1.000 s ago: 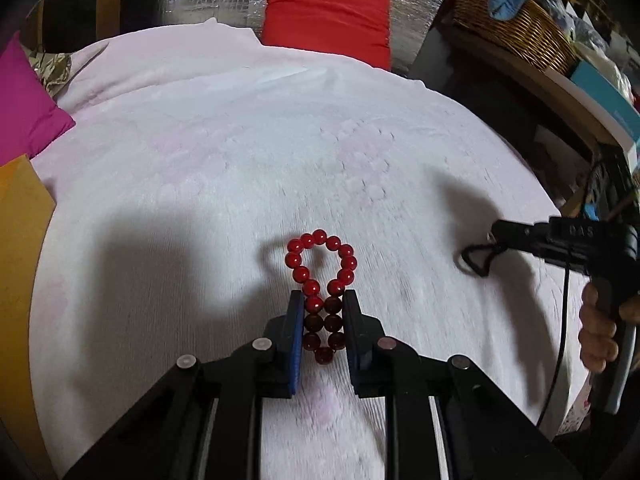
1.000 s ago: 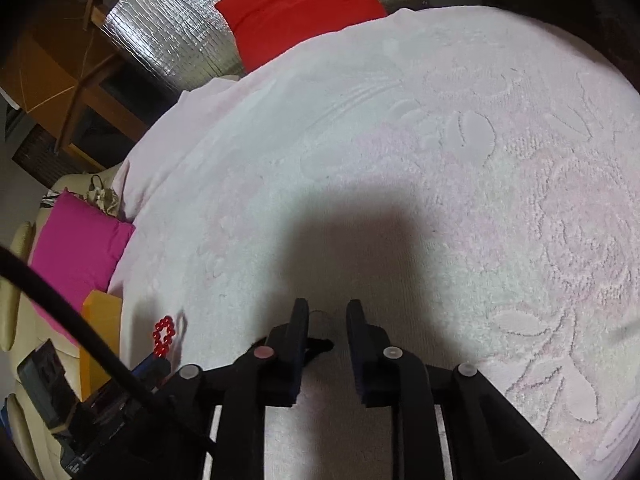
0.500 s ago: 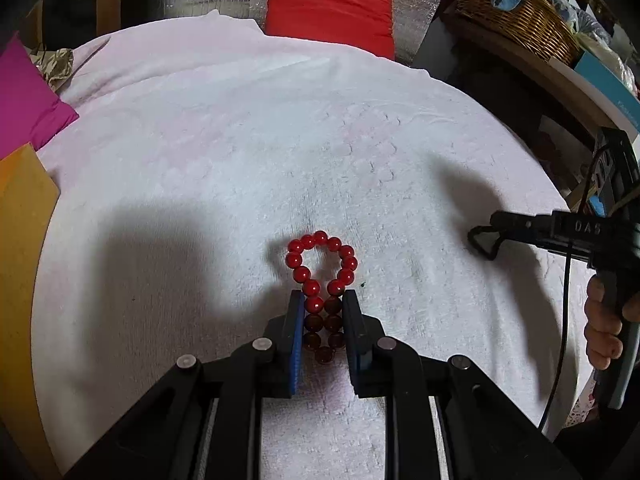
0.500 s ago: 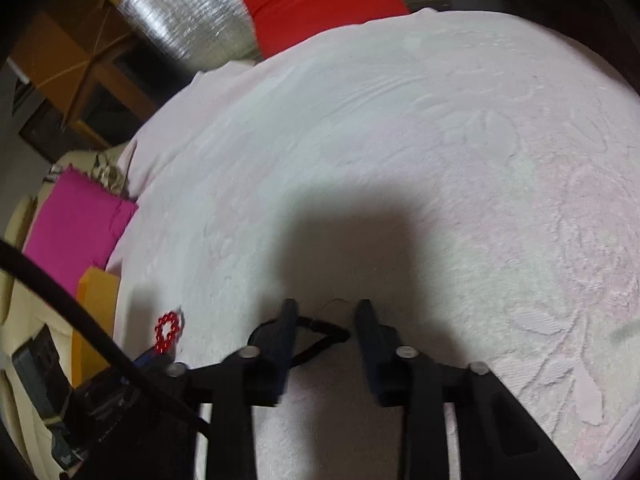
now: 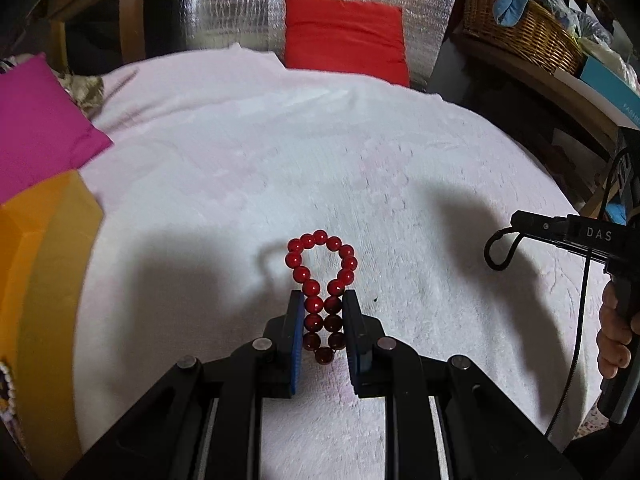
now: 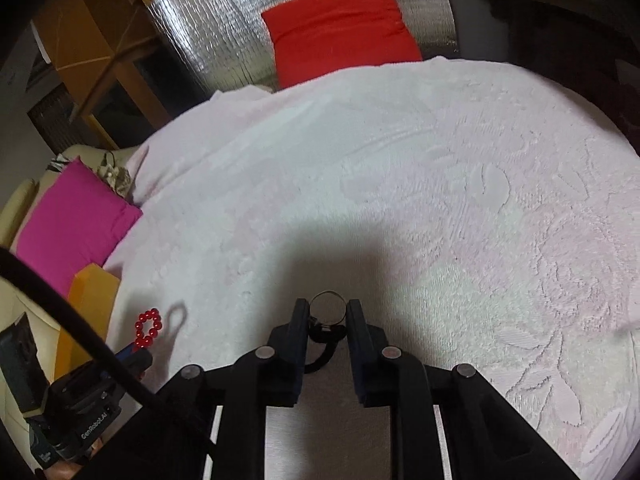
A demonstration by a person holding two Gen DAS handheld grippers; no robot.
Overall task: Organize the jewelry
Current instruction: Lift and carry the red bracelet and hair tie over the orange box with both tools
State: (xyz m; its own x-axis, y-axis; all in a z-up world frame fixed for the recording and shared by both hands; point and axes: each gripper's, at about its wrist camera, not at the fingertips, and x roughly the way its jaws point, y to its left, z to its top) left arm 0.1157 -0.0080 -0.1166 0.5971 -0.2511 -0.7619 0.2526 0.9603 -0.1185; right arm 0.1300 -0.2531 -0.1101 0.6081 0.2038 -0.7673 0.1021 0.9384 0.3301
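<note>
My left gripper (image 5: 322, 300) is shut on a red bead bracelet (image 5: 320, 276), pinched flat between the pads, its loop sticking out above the pale pink bedspread (image 5: 280, 160). The bracelet also shows small in the right wrist view (image 6: 148, 328). My right gripper (image 6: 327, 312) is shut on a black cord piece with a small ring (image 6: 326, 320); in the left wrist view the cord's loop (image 5: 500, 250) hangs from the right gripper (image 5: 520, 222) at the right edge.
An orange box (image 5: 44, 280) lies at the left edge of the bed, with a magenta pillow (image 5: 36, 128) behind it. A red pillow (image 5: 344, 36) leans on a silver foil panel at the back. A wicker basket (image 5: 520, 36) stands on a shelf at right.
Both grippers have lifted a little. The right gripper's black cord has been raised off the bedspread and its ring now shows between the fingertips. The left still holds the bracelet.
</note>
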